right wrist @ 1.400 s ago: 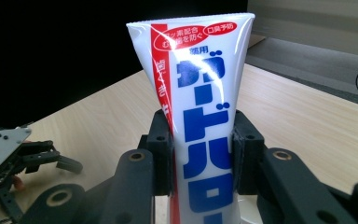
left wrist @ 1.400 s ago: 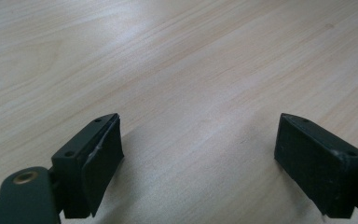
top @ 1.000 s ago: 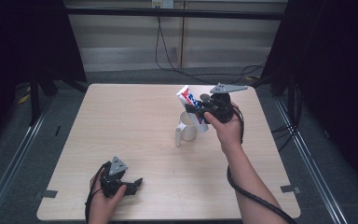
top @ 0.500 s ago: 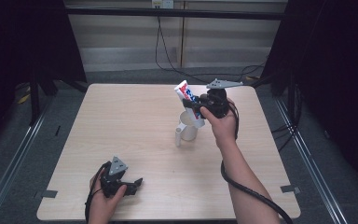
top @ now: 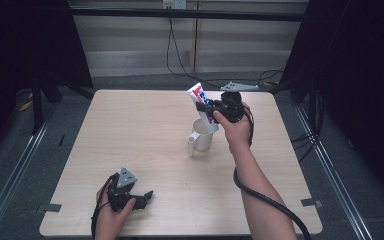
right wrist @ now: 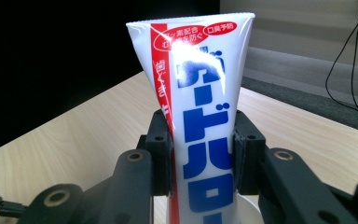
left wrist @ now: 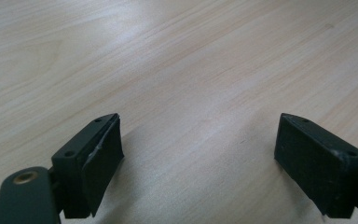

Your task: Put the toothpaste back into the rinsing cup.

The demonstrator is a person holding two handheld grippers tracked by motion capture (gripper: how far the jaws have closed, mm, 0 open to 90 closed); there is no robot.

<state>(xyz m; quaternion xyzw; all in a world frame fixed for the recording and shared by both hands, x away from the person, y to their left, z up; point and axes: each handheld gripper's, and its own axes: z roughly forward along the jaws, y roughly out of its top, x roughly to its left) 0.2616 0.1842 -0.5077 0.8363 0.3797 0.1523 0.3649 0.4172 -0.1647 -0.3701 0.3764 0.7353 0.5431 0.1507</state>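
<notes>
Near the front edge of the pale wooden table [top: 130,135], the left gripper [top: 139,198] rests wide open, holding nothing. Farther back, the right gripper [top: 209,107] squeezes a white toothpaste tube with blue and red writing [right wrist: 200,116], tilted above a white plastic cup [top: 201,136].

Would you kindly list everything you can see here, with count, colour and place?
Toothpaste tube: one, white with red and blue print, clamped by the right gripper, lower end in the cup.
Cup: one, white, handled, right of table centre.
Table: one, light wood.
Cables: a few, black, on the floor beyond the table.
Left gripper: one, black, jaws apart, resting near the table's near-left edge.
Right gripper: one, black, held above the cup.
</notes>
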